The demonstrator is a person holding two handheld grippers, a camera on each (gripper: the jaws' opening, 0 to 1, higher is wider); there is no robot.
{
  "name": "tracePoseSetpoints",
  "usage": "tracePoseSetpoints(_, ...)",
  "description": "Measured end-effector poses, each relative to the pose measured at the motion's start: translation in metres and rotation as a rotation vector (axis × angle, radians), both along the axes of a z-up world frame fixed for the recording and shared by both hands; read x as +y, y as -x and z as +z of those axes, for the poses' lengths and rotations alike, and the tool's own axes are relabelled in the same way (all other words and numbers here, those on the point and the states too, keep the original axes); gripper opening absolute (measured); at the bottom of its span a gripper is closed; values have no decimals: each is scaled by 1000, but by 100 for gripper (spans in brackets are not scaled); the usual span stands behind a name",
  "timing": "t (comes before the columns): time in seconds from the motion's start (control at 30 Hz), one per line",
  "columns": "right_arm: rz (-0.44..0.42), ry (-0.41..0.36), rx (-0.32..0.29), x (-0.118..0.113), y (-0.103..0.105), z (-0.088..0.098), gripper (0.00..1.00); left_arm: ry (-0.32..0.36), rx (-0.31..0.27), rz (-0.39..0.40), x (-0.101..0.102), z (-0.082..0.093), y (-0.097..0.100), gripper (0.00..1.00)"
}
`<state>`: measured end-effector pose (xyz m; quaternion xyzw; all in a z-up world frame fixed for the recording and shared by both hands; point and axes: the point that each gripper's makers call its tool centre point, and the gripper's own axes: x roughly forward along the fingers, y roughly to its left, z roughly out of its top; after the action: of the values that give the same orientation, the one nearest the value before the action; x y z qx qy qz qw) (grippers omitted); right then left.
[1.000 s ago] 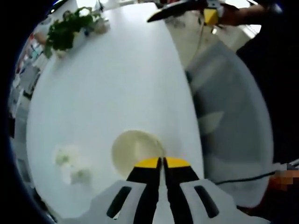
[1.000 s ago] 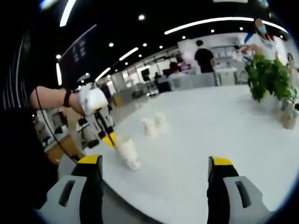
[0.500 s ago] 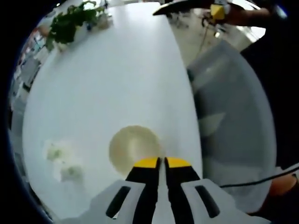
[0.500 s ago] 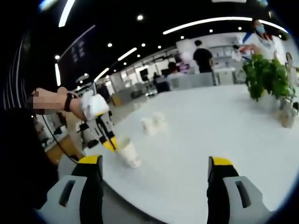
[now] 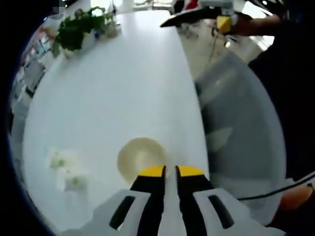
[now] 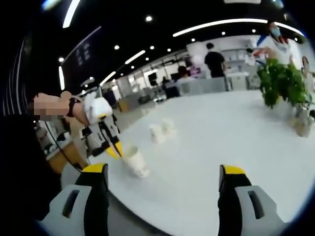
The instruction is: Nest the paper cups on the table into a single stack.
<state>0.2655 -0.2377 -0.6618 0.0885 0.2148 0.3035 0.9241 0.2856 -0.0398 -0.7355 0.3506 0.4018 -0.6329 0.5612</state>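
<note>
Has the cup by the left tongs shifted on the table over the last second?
No. In the right gripper view the cup sits at the same spot near the table edge, same gap to the two cups behind it; the left tongs stay at its rim.

Left tool (image 5: 171, 172): two black jaws with yellow tips, on pale grey bodies bearing black slots. Right tool (image 6: 165, 172): same black jaws, yellow tips, grey slotted bodies. Dark band (image 6: 72, 105) at the wrist; thin black cable (image 6: 54, 145) hanging beneath the arm. Dark clothing (image 5: 290, 73).

Your white table (image 5: 123, 88) holds one paper cup (image 5: 141, 156) near its edge. Two more cups (image 5: 65, 168) sit together farther in. A green plant (image 5: 76, 32) stands at the far end.
</note>
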Motion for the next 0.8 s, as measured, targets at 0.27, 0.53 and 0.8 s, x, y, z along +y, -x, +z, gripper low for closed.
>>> tracePoseSetpoints(0.27,8,5,-4,3,1,2,91,75,-17,40,2,14,-9,17)
tracePoseSetpoints(0.53,14,3,2,9,0,4,91,181,-46,126,3,27,-21,33)
tracePoseSetpoints(0.8,30,12,5,14,0,4,91,372,-67,273,-7,47,-35,51)
